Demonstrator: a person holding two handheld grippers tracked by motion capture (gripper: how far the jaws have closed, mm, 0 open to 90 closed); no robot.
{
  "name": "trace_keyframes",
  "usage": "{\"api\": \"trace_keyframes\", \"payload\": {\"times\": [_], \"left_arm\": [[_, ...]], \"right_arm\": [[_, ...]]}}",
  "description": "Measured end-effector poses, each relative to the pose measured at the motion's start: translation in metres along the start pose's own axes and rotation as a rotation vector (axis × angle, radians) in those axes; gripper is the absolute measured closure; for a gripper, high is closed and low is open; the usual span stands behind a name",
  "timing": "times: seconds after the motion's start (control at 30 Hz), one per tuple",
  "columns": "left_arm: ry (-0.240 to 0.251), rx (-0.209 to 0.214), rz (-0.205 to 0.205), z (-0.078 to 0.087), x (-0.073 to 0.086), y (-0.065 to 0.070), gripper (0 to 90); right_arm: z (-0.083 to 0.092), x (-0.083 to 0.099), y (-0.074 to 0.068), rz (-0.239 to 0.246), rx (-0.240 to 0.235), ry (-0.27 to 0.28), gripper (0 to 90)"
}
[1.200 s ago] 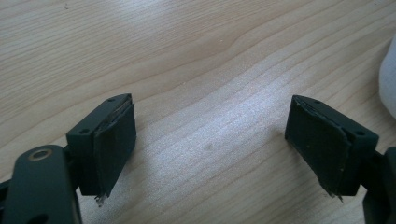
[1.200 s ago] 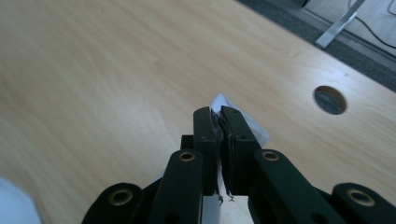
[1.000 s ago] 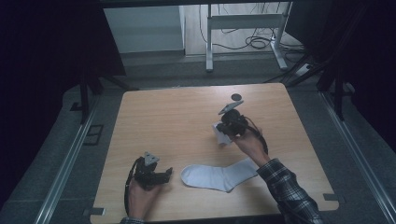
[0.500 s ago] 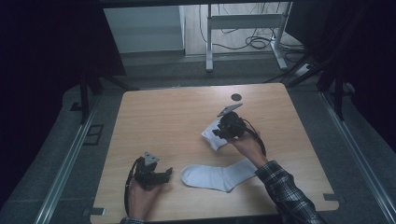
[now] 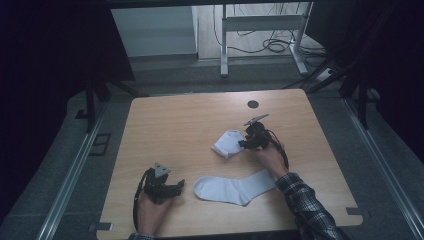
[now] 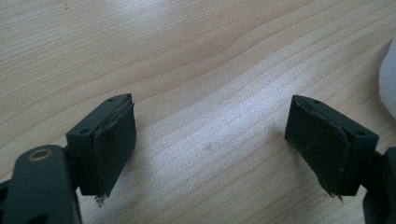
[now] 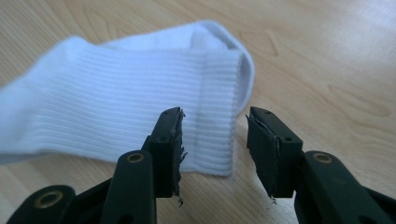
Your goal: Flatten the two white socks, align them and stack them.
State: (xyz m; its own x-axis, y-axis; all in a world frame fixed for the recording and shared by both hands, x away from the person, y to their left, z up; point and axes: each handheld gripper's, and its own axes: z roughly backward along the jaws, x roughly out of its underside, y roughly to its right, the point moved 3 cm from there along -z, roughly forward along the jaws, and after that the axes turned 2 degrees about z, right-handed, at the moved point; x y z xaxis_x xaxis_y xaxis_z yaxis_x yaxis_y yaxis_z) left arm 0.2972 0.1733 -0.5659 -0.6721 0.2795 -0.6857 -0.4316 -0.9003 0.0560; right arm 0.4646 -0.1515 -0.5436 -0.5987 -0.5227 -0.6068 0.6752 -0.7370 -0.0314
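I see 2 white socks on my table (image 5: 165, 125): a folded sock (image 5: 228, 143) and a flat sock (image 5: 232, 188). My right gripper (image 5: 246, 143) has just been opening, jaws apart over the folded sock's cuff. My left gripper (image 5: 176, 186) is wide apart, holding nothing.

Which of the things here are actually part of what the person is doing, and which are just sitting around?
In use:
- folded white sock, lying on the table with the right gripper at its ribbed cuff, fingers open
- flat white sock
- left gripper, open over bare wood

Just around:
- wooden table
- dark round spot near the far edge
- white desk frame and floor cables behind
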Motion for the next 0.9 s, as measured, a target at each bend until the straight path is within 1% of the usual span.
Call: {"api": "trace_keyframes", "payload": {"times": [0.03,0.07,0.1,0.13,0.17,0.2,0.23,0.27,0.33,0.37,0.4,0.43,0.47,0.53,0.57,0.6,0.73,0.77,0.8,0.83,0.87,0.9], "left_arm": [[0.0,0.0,0.0,0.0,0.0,0.0,16.5],[0.0,0.0,0.0,0.0,0.0,0.0,16.5],[0.0,0.0,0.0,0.0,0.0,0.0,16.5],[0.0,0.0,0.0,0.0,0.0,0.0,16.5],[0.0,0.0,0.0,0.0,0.0,0.0,16.5],[0.0,0.0,0.0,0.0,0.0,0.0,16.5],[0.0,0.0,0.0,0.0,0.0,0.0,16.5],[0.0,0.0,0.0,0.0,0.0,0.0,16.5],[0.0,0.0,0.0,0.0,0.0,0.0,16.5],[0.0,0.0,0.0,0.0,0.0,0.0,16.5],[0.0,0.0,0.0,0.0,0.0,0.0,16.5],[0.0,0.0,0.0,0.0,0.0,0.0,16.5],[0.0,0.0,0.0,0.0,0.0,0.0,16.5],[0.0,0.0,-0.001,0.0,0.0,0.0,16.5],[0.0,0.0,-0.001,0.0,0.0,0.0,16.5],[-0.001,0.0,-0.001,0.0,0.0,0.0,16.5],[0.002,0.0,-0.001,0.0,0.0,0.0,16.5],[0.0,0.001,-0.001,0.0,0.0,0.0,16.5],[-0.001,0.0,-0.001,0.0,0.0,0.0,16.5],[-0.001,0.0,-0.001,0.0,0.0,0.0,16.5],[-0.001,0.0,-0.001,0.0,0.0,0.0,16.5],[0.0,0.0,0.0,0.0,0.0,0.0,16.5]], "right_arm": [[-0.002,0.001,0.0,-0.003,0.0,-0.008,60.5],[-0.002,0.001,0.0,-0.003,0.0,-0.008,60.5],[-0.003,0.003,0.0,-0.023,-0.017,0.001,72.4],[-0.003,0.003,0.0,-0.023,-0.017,0.001,72.4],[-0.002,0.003,0.0,-0.027,-0.021,-0.004,80.6],[-0.001,0.003,-0.001,-0.021,-0.013,-0.007,81.8],[-0.001,0.003,-0.001,-0.021,-0.013,-0.007,81.8],[0.003,0.0,-0.004,0.007,0.013,-0.007,82.3],[0.006,-0.002,-0.005,0.01,0.013,0.0,82.3],[0.012,-0.006,-0.006,0.016,0.012,0.02,82.3],[0.022,-0.015,-0.008,0.027,0.012,0.04,82.1],[0.022,-0.015,-0.008,0.027,0.012,0.04,82.1],[0.035,-0.026,-0.012,0.052,0.02,0.057,81.9],[0.045,-0.036,-0.016,0.062,0.019,0.073,81.9],[0.045,-0.036,-0.016,0.062,0.019,0.073,81.9],[0.05,-0.04,-0.018,0.063,0.015,0.081,81.9],[0.07,-0.062,-0.034,0.099,0.006,0.114,82.0],[0.076,-0.071,-0.044,0.124,-0.004,0.124,82.0],[0.078,-0.075,-0.048,0.133,-0.007,0.127,82.0],[0.078,-0.075,-0.048,0.133,-0.007,0.127,82.0],[0.083,-0.086,-0.063,0.16,-0.018,0.14,82.1],[0.084,-0.089,-0.067,0.167,-0.023,0.144,82.1]]}}
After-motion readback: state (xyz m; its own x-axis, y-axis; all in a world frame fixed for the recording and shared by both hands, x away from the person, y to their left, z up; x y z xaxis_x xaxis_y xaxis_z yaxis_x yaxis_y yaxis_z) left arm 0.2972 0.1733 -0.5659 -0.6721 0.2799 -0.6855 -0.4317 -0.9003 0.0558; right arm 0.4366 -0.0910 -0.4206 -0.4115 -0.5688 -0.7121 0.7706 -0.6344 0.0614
